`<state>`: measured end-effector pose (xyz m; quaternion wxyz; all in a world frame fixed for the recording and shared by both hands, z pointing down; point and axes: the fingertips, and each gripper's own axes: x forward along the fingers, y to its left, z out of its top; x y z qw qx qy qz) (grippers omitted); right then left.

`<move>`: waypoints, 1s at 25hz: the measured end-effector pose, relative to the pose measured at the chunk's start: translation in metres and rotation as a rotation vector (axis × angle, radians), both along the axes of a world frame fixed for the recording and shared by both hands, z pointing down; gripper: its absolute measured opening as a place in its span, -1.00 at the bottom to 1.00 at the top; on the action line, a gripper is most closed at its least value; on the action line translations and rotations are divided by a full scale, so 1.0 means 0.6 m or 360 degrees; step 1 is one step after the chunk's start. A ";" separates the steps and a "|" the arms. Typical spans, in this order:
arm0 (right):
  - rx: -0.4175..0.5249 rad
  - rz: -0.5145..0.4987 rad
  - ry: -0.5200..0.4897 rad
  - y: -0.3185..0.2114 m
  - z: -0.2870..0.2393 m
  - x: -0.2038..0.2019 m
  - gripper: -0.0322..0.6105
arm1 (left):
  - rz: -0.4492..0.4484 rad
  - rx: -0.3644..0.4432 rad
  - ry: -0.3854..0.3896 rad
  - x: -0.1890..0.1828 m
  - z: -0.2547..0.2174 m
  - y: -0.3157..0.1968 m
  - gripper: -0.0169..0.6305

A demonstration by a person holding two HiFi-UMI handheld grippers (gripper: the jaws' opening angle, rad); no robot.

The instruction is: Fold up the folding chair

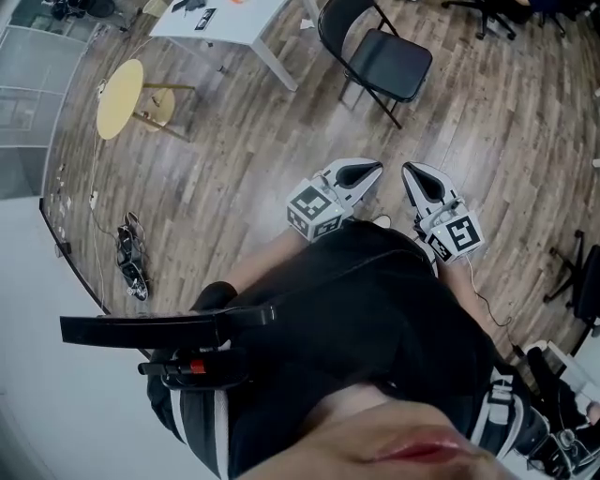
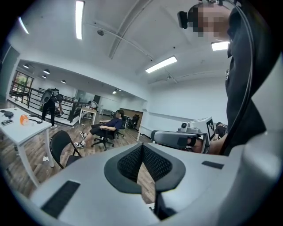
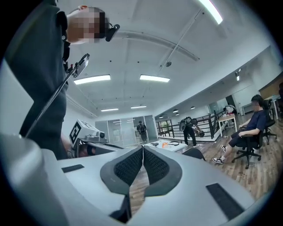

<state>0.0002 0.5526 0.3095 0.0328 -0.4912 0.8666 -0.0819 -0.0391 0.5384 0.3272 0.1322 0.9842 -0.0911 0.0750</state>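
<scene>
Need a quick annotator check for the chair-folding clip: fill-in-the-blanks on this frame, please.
The folding chair is not yet ___.
It stands beside a ___ table.
The left tool and the right tool both have jaws ___, holding nothing.
The round stool has a ___ top.
Missing: folded; white; shut; yellow.

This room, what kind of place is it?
Likely an open office or lab workspace: wood-plank floor, a white table with a black folding chair beside it, and ceiling strip lights.
</scene>
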 end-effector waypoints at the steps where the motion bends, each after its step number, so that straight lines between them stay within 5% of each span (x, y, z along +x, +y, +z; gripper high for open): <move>1: -0.0007 0.0006 0.0000 -0.002 0.002 -0.001 -0.86 | -0.0006 0.0002 -0.0004 -0.002 0.000 -0.002 -0.93; 13: -0.0062 -0.0002 0.0093 -0.064 0.017 -0.041 -0.87 | -0.0018 -0.0009 -0.0020 -0.042 0.002 -0.071 -0.93; 25: -0.0105 0.0246 0.0135 -0.209 -0.007 -0.076 -0.87 | 0.0151 -0.0028 0.0068 -0.077 -0.015 -0.233 -0.93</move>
